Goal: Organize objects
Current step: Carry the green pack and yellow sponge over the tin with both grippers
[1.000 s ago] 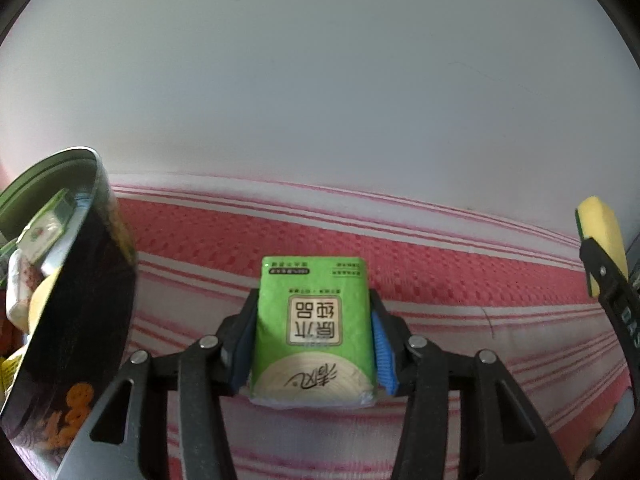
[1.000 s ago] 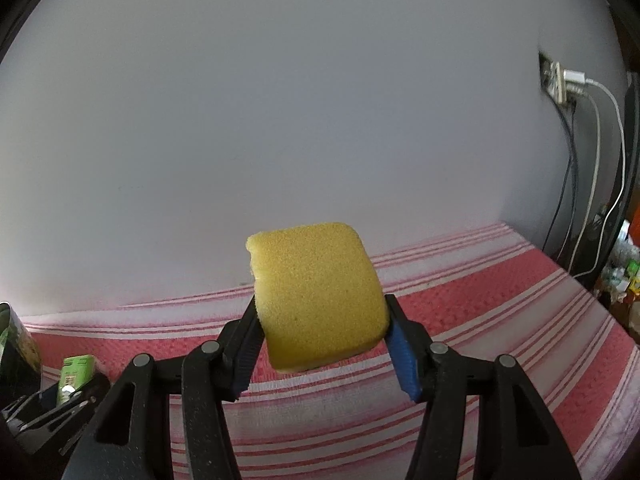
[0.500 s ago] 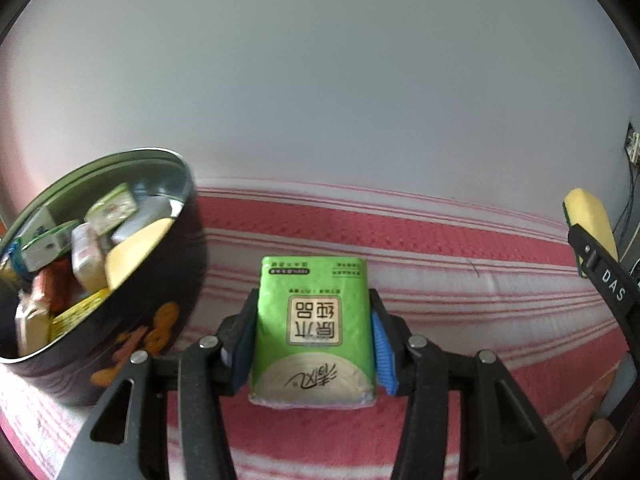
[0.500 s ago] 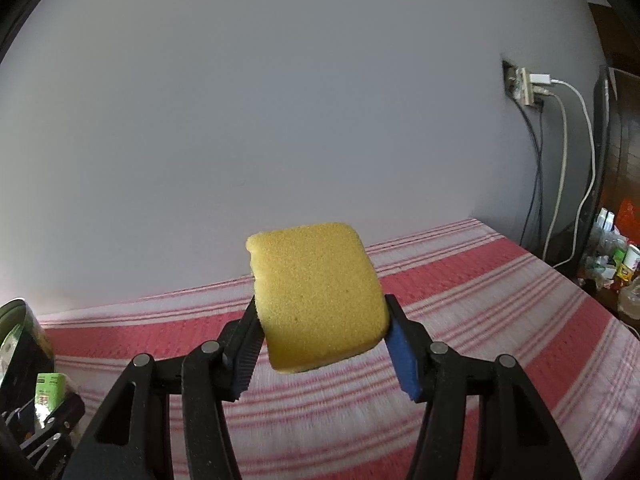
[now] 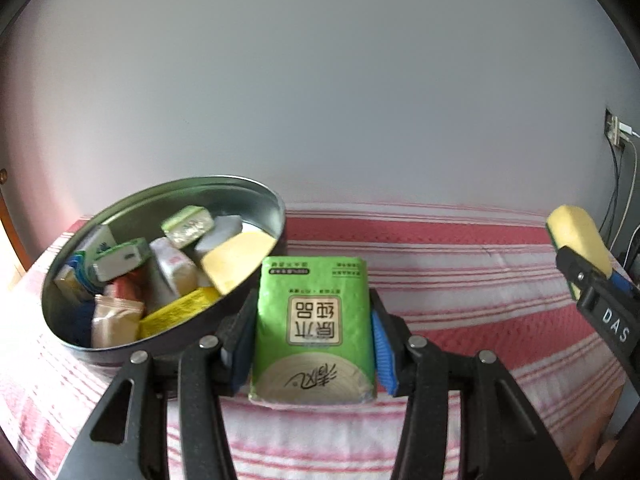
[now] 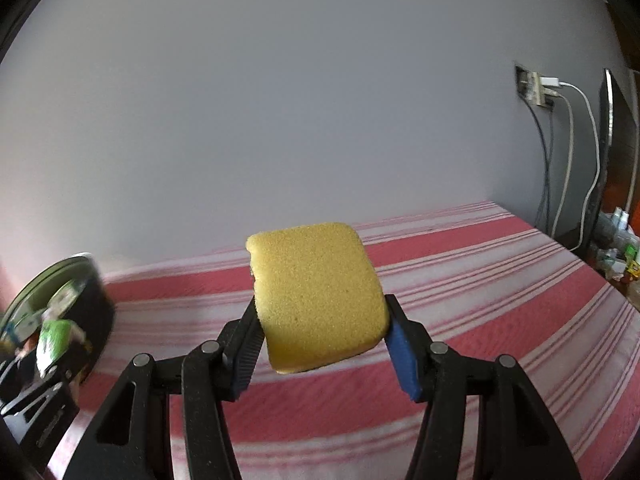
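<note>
Green tissue pack (image 5: 312, 332), yellow sponge (image 6: 318, 296), red-and-white striped cloth (image 5: 460, 280), dark tin (image 5: 276, 216).

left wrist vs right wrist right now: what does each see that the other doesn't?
Left wrist only: the printed face of the green tissue pack clamped in the left gripper, and a clear look into the round tin, filled with small packets and a pale yellow block.

Right wrist only: the broad face of the yellow sponge clamped in the right gripper, plus shelf clutter at far right.

Both: the red-and-white striped cloth, the wall socket with cables, the tin, and each other's gripper with its load at the frame edge.
</note>
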The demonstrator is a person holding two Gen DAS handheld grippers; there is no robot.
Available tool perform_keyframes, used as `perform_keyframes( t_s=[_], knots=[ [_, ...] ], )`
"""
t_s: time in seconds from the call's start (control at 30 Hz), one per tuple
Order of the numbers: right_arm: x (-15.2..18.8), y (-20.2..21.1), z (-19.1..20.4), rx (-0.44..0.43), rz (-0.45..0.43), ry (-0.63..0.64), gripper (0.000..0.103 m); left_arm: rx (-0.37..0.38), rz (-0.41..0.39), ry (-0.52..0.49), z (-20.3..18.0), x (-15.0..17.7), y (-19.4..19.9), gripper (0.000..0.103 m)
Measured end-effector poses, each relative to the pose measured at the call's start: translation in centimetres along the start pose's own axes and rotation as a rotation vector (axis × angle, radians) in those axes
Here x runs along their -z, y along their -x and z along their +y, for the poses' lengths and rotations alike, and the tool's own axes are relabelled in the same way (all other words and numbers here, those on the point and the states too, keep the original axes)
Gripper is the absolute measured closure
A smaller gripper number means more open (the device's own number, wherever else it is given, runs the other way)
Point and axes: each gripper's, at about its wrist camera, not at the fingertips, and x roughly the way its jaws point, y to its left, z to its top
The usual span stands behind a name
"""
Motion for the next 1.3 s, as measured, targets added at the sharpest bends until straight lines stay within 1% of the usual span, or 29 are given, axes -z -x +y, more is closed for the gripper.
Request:
perform_keyframes(
  t_s=[0.07, 0.13, 0.17, 0.27, 0.43, 0.6, 0.73, 0.87, 0.9, 1.0, 1.13, 1.3],
  knots=[
    [0.6, 0.7, 1.1, -0.025, 0.008, 0.006, 0.044, 0.003, -0.001, -0.002, 0.6, 0.3, -0.3, 0.054],
    [1.1, 1.3, 2.2, -0.047, 0.011, 0.019, 0.044, 0.015, -0.005, -0.005, 4.5, 1.0, -2.8, 0.054],
    [1.3, 1.6, 2.9, -0.060, 0.010, 0.031, 0.044, 0.019, -0.009, -0.005, 5.9, 1.6, -2.8, 0.054],
    [1.8, 2.4, 5.2, -0.080, -0.007, 0.073, 0.044, 0.028, -0.032, 0.020, 7.8, 1.6, -2.3, 0.054],
    [1.7, 3.5, 8.8, -0.109, -0.049, 0.140, 0.044, 0.021, -0.073, 0.088, 11.4, 0.9, -2.0, 0.054],
    [1.1, 3.9, 12.5, -0.164, -0.066, 0.174, 0.044, -0.031, -0.109, 0.169, 15.6, -0.4, -1.8, 0.054],
    [0.6, 3.6, 16.0, -0.215, -0.074, 0.194, 0.044, -0.090, -0.140, 0.205, 18.4, -1.2, -1.8, 0.054],
    [0.2, 3.1, 18.9, -0.250, -0.081, 0.214, 0.044, -0.130, -0.134, 0.263, 21.4, -1.6, -2.5, 0.054],
    [0.1, 2.9, 19.5, -0.256, -0.080, 0.218, 0.044, -0.153, -0.132, 0.274, 22.2, -1.6, -2.8, 0.054],
    [-0.1, 2.3, 21.6, -0.279, -0.077, 0.234, 0.044, -0.198, -0.129, 0.285, 23.3, -1.7, -3.4, 0.054],
    [-0.5, 1.5, 24.0, -0.310, -0.077, 0.245, 0.044, -0.217, -0.115, 0.303, 24.2, -1.9, -4.0, 0.054],
    [-1.1, 0.5, 25.9, -0.321, -0.077, 0.263, 0.044, -0.237, -0.095, 0.300, 24.5, -1.7, -4.8, 0.054]
  ],
)
